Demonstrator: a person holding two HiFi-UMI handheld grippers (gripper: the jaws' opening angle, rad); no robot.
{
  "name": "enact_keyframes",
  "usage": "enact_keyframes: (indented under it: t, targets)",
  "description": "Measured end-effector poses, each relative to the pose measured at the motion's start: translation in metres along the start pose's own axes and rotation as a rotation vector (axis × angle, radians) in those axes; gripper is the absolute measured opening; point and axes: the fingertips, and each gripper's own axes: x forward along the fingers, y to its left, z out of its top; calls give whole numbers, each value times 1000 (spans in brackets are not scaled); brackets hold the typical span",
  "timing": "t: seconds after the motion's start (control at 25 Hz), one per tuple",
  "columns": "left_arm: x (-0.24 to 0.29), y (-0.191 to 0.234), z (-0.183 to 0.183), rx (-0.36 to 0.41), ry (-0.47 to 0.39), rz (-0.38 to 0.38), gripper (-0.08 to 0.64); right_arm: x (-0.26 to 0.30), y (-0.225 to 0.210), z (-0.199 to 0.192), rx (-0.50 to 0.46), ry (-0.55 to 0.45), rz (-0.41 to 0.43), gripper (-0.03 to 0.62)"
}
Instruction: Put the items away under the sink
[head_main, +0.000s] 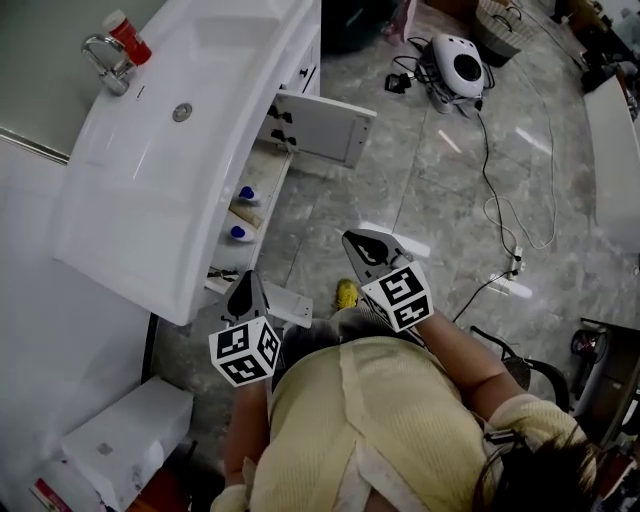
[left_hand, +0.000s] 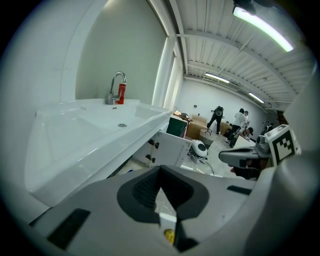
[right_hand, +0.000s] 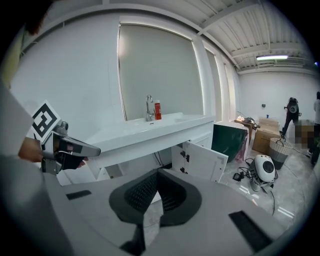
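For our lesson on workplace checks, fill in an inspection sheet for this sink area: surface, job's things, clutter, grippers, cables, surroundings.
Surface: white sink counter, bare except for the tap and a red bottle beside it.
Job's things: far blue-capped item and near blue-capped item on the shelf under the sink; cabinet door open.
Clutter: yellow item on the floor; white box by the wall.
Grippers: left gripper shut, empty; right gripper shut, empty.
Cables: cable trails over the floor from the white device toward a power strip.
Surroundings: people far back in the hall.
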Motion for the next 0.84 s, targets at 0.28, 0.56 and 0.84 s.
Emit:
enact_keyframes:
  t: [0.28, 0.56, 0.84]
  targets:
    - [-8, 12, -4, -10, 0, 21, 38, 0, 5, 4, -13, -1, -4, 26]
    - [-9, 14, -5, -8, 4, 26, 38, 3, 7, 5, -17, 3, -7, 26]
    - [-7, 12, -6, -4, 10, 21, 38, 3, 4, 1, -17, 11, -13, 26]
